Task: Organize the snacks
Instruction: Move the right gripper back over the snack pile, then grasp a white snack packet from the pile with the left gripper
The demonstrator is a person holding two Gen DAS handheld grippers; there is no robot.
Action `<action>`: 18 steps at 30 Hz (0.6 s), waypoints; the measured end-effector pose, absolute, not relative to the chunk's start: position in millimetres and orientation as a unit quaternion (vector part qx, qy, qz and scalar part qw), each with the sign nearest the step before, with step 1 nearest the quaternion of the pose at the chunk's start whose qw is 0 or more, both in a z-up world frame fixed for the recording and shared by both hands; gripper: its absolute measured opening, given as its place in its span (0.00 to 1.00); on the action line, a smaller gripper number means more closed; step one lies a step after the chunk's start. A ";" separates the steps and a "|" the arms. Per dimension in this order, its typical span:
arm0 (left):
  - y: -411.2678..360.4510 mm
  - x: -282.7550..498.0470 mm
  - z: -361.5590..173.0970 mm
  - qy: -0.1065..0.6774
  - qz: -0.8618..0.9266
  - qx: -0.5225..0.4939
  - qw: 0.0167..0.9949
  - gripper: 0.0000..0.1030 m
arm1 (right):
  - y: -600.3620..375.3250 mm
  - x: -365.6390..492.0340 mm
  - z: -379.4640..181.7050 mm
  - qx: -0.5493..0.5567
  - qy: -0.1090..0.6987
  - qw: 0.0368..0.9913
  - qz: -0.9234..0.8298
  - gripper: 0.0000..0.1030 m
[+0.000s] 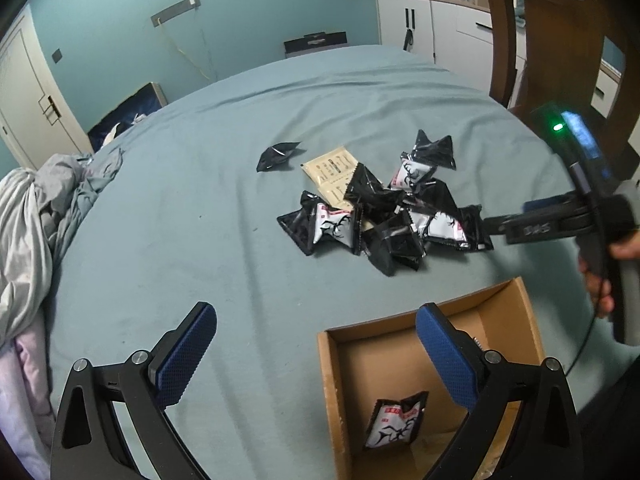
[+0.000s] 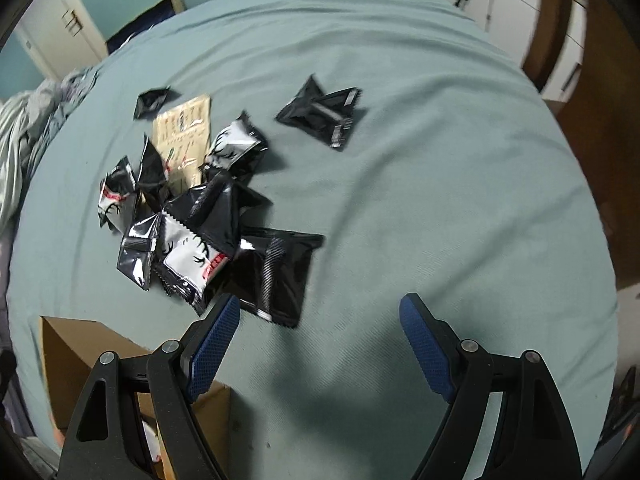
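Note:
A heap of black and black-and-white snack packets (image 1: pixel 380 212) lies on the teal bed sheet, with beige packets (image 1: pixel 330 168) under its far side. My left gripper (image 1: pixel 316 344) hangs open and empty over the near edge of a cardboard box (image 1: pixel 372 364). One black-and-white packet (image 1: pixel 394 420) lies inside the box. My right gripper (image 2: pixel 320 340) is open just short of a black packet (image 2: pixel 276 276) at the heap's (image 2: pixel 188 216) near edge. In the left wrist view it (image 1: pixel 490 226) comes in from the right, beside the heap.
A lone black packet (image 2: pixel 320 116) lies apart on the sheet, and a small one (image 2: pixel 150 102) sits beyond the heap. The box (image 2: pixel 76 352) is at the lower left of the right gripper. Crumpled bedding (image 1: pixel 36 232) is piled at the left. A wooden chair (image 1: pixel 548 40) stands at the right.

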State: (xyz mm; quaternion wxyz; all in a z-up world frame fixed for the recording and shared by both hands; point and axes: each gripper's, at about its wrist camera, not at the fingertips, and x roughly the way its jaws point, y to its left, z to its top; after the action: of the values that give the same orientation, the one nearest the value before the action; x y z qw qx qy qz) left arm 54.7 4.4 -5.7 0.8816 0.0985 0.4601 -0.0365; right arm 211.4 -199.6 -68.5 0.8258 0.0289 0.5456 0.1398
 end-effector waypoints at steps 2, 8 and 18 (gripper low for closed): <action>5.1 55.4 -4.6 0.459 -0.038 0.095 0.883 0.99 | -189.9 220.6 -77.0 0.022 0.548 0.823 0.147 0.79; 7.7 57.1 -8.2 0.462 -0.034 0.092 0.881 0.99 | -173.7 243.3 -102.1 0.021 0.561 0.815 0.144 0.79; 22.1 68.2 -9.3 0.468 -0.030 0.047 0.882 0.99 | -175.4 238.5 -92.3 0.048 0.531 0.828 0.173 0.15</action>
State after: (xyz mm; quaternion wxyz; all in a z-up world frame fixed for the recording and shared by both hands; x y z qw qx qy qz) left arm 68.2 22.1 -9.3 0.8818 0.0468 0.4684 -0.0295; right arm 238.5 -175.4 -92.3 0.8278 0.0482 0.5315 0.1730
